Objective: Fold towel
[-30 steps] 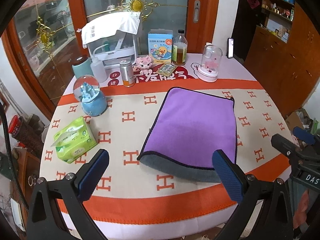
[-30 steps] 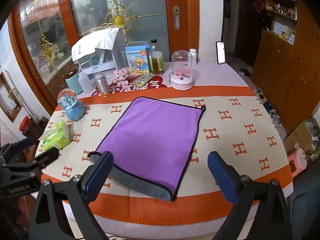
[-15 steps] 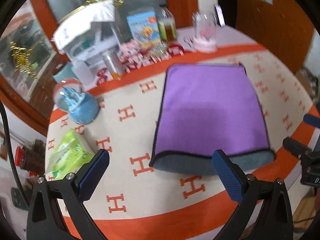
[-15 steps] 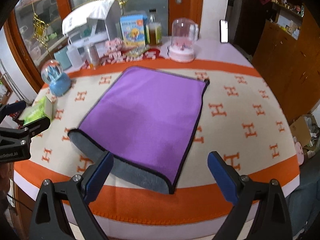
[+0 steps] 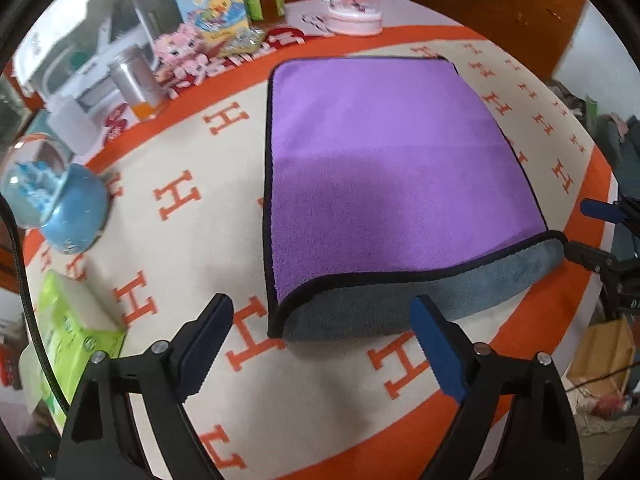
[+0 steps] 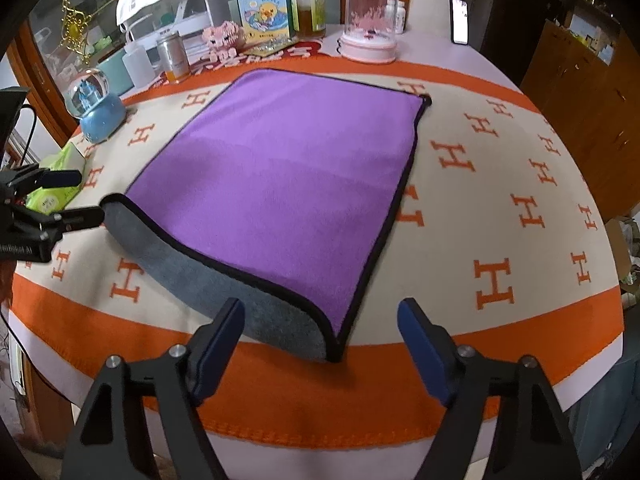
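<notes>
**Both grippers open at the towel's near edge, nothing gripped**

Left gripper (image 5: 320,344) had its fingers spread wide and empty, sitting just short of the towel's near-left corner. In the left wrist view that corner fell between the two blue pads (image 5: 210,340); no visible contact. Right gripper (image 6: 320,340) was the same: fingers wide apart, holding nothing, with the towel's near-right corner between them and just ahead of the fingertips.

The purple towel (image 5: 384,152) lay on the round table's orange-and-cream H-pattern cloth (image 6: 500,208), roughly central. Purple face up, black piping around the edge. Grey underside (image 6: 224,276) showed as a strip along the near edge, where the purple layer sat back from it. Rest of the towel looked flat.

Left of the towel, near side: green tissue pack (image 5: 68,344). Further back on that side: blue snow globe (image 6: 96,108).

Beyond the towel's far edge, a row of clutter: metal can (image 6: 173,56), pink toy pig (image 6: 224,38), blue box with a duck picture (image 6: 265,12), bottle of amber liquid (image 6: 309,4), pink-based glass dome (image 6: 370,20). A white rack with a cloth draped over it (image 6: 168,4) stood behind the can. A phone (image 6: 460,20) stood upright far right of the dome, screen lit.
</notes>
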A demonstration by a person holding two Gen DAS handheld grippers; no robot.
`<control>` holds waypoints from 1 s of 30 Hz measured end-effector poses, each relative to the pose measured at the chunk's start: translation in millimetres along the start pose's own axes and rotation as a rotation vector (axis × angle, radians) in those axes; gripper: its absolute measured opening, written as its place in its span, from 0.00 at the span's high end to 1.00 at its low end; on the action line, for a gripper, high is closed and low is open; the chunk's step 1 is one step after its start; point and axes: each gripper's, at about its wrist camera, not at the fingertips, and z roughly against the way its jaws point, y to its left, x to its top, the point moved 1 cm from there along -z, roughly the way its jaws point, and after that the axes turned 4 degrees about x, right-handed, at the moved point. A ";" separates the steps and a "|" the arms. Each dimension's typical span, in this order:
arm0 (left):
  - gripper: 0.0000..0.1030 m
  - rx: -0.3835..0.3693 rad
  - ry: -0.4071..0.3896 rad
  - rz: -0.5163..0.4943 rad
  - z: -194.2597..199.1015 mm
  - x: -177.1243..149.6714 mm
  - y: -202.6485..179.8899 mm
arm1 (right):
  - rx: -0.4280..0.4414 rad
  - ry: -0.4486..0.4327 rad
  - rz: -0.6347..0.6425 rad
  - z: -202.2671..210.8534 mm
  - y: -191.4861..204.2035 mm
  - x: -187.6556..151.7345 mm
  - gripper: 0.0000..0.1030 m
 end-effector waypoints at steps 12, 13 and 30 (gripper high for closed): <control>0.32 -0.163 0.082 -0.185 -30.3 13.0 1.0 | 0.195 0.058 0.063 -15.9 -12.3 4.9 0.49; 0.35 -0.169 0.094 -0.198 -33.3 13.6 0.2 | 0.202 0.062 0.073 -17.4 -12.0 5.9 0.52; 0.54 -0.259 0.227 -0.281 -62.2 22.7 2.2 | 0.269 0.152 0.131 -33.2 -12.4 3.1 0.85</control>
